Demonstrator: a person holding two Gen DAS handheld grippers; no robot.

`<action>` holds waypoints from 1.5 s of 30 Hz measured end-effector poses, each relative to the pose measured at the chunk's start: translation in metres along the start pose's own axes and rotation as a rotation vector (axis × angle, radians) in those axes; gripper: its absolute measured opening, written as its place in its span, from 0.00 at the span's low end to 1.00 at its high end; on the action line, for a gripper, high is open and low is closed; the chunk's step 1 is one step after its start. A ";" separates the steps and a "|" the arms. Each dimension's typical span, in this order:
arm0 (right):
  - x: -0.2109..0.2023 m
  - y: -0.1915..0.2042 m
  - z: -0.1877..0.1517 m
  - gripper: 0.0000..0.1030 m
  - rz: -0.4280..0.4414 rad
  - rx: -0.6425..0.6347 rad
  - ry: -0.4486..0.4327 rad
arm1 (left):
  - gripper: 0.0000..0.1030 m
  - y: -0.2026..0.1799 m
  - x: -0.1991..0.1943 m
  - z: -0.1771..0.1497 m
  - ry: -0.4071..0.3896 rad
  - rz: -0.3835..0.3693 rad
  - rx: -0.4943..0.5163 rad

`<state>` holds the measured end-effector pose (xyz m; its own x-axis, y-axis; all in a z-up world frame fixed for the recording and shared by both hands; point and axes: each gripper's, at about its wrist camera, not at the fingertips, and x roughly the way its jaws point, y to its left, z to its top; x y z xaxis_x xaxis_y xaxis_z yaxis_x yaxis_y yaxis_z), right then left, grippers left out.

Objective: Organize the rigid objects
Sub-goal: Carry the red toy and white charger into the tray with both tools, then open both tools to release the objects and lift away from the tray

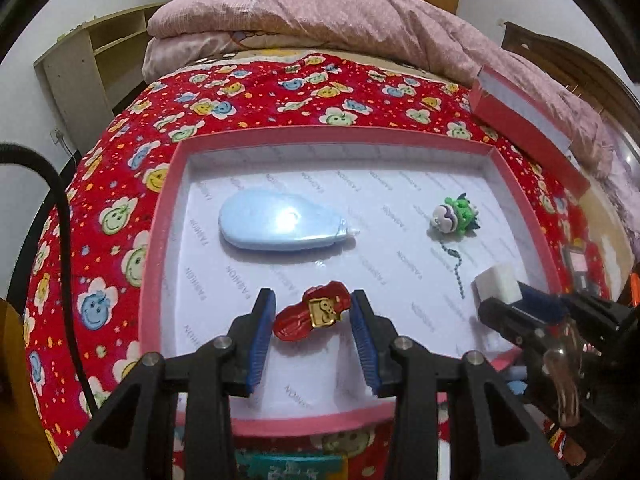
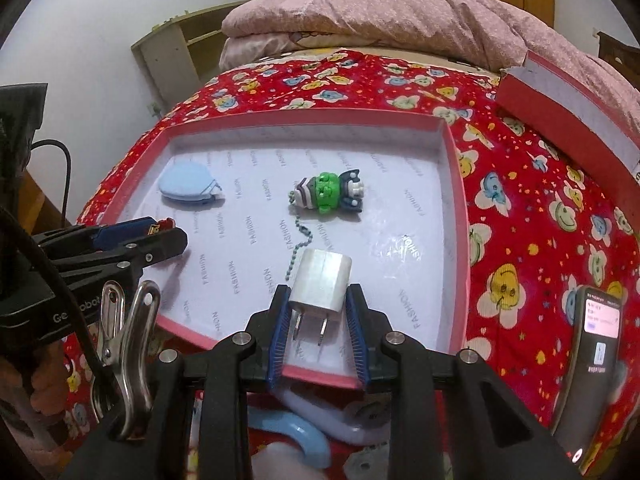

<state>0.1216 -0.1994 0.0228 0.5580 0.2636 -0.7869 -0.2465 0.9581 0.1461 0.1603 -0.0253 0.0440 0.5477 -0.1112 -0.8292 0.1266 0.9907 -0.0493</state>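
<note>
Left wrist view: left tongs [image 1: 313, 314] pinch the red clip [image 1: 314, 314] low over the pink tray [image 1: 160, 248]; a loose pinch and it drops askew.
Right wrist view: right tongs [image 2: 320, 312] clamp the white charger [image 2: 320, 282] near the tray's front edge; released early, it may land on the keychain's [image 2: 330, 194] chain.

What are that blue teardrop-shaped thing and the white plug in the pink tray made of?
The blue teardrop case looks like glossy hard plastic: smooth, with a bright glare spot. The white plug seems to be satin plastic with faint sheen; its two prongs look like dull grey metal.
</note>
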 end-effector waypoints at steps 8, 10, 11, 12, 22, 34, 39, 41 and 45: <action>0.008 -0.003 0.009 0.28 0.002 0.003 -0.008 | 0.39 -0.006 0.010 0.010 -0.011 0.032 0.018; 0.009 -0.004 0.011 0.28 0.006 0.009 -0.008 | 0.39 -0.008 0.012 0.012 -0.013 0.041 0.027; 0.009 -0.004 0.012 0.28 0.006 0.010 -0.008 | 0.39 -0.009 0.013 0.013 -0.014 0.045 0.031; 0.010 -0.005 0.013 0.28 0.007 0.009 -0.009 | 0.39 -0.009 0.014 0.014 -0.015 0.051 0.036; 0.012 -0.005 0.013 0.28 0.009 0.007 -0.005 | 0.39 -0.010 0.015 0.015 -0.016 0.056 0.037; 0.013 -0.005 0.014 0.39 0.037 0.021 -0.008 | 0.56 -0.013 0.015 0.014 -0.012 0.061 0.047; 0.011 0.000 0.014 0.46 0.034 0.004 -0.007 | 0.58 -0.013 0.013 0.013 -0.005 0.059 0.039; 0.007 0.001 0.012 0.50 0.048 0.006 -0.020 | 0.62 -0.012 0.010 0.011 -0.009 0.064 0.036; -0.001 0.003 0.010 0.52 0.052 0.007 -0.038 | 0.66 -0.009 0.001 0.009 -0.025 0.072 0.029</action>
<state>0.1283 -0.1957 0.0300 0.5744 0.3166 -0.7549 -0.2700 0.9438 0.1905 0.1674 -0.0352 0.0484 0.5766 -0.0424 -0.8159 0.1097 0.9936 0.0258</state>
